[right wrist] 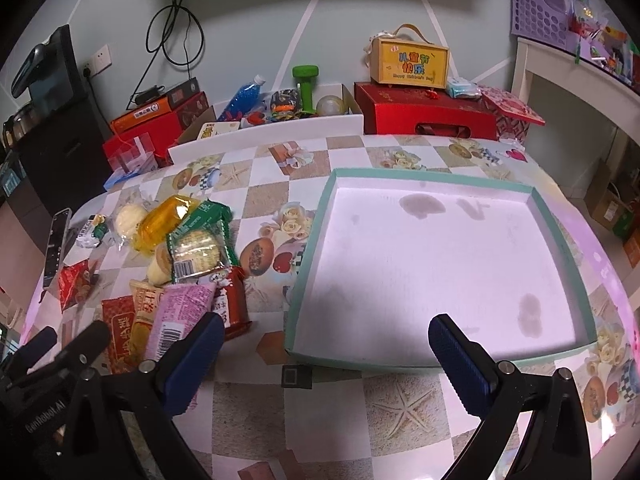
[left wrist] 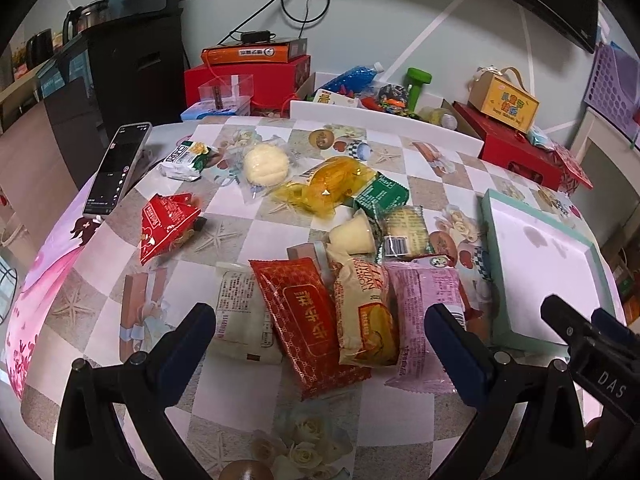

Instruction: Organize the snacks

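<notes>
Through the left wrist camera I am looking down on the snack pile, and my left gripper (left wrist: 320, 316) is hovering with its tongs wide apart and nothing between them, framing the nearest packets because that is where I judge the first pick should come from. The red packet (left wrist: 308, 320) with gold lettering is lying flat between the fingers, overlapped on its right by the yellow packet (left wrist: 366, 316), with the pink packet (left wrist: 424, 316) just beside that and a white packet (left wrist: 240, 316) on the left; these are lying long side toward me, which suits a straight pinch. Farther off, the red triangular pouch (left wrist: 168, 224) and the phone (left wrist: 116, 168) are sitting well apart from the heap, so I am leaving them for later. Through the right wrist camera, my right gripper (right wrist: 326, 336) is also hanging spread and unloaded, its near edge over the teal-rimmed tray (right wrist: 308, 264), which is lying beside the pile on the checked tablecloth (right wrist: 400, 408) and is holding no snacks yet. I am keeping this hand there, I think, to receive or steady the tray while the other fetches. The green biscuit packet (right wrist: 200, 248) is lying on top of the heap nearest the tray, so the sorting has not yet begun.
</notes>
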The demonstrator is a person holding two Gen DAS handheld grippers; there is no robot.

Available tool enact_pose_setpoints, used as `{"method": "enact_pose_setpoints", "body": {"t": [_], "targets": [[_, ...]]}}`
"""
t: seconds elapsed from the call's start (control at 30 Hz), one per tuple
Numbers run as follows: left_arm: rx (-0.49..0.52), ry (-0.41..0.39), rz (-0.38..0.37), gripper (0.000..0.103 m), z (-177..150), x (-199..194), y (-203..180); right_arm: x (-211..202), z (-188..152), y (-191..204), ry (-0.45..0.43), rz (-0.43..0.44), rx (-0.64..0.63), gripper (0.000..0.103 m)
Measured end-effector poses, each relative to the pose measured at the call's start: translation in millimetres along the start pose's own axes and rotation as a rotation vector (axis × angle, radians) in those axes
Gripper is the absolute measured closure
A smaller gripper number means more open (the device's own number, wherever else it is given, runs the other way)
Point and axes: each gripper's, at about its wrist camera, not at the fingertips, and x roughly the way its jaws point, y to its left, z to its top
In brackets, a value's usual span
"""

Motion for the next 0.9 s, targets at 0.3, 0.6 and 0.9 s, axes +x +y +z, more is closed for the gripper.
{"method": "enact_pose_setpoints", "body": {"t": [0.3, 0.6, 0.9], "targets": [[-0.021, -0.012, 0.014, 0.0, 2.0, 0.8, 4.1, 7.7, -10.0, 0.0, 0.012, 0.027, -0.03, 0.0], [-0.015, -0.004, 0.027, 0.0, 2.0, 4.7, 0.7, 12.7, -13.4, -5.8, 0.031, 0.034, -0.022, 0.0], [-0.027, -0.02, 0.017, 0.0, 2.1, 4.9, 1.3, 15.0, -14.6, -11.2, 0.043, 0.032, 0.001, 0.0]]}}
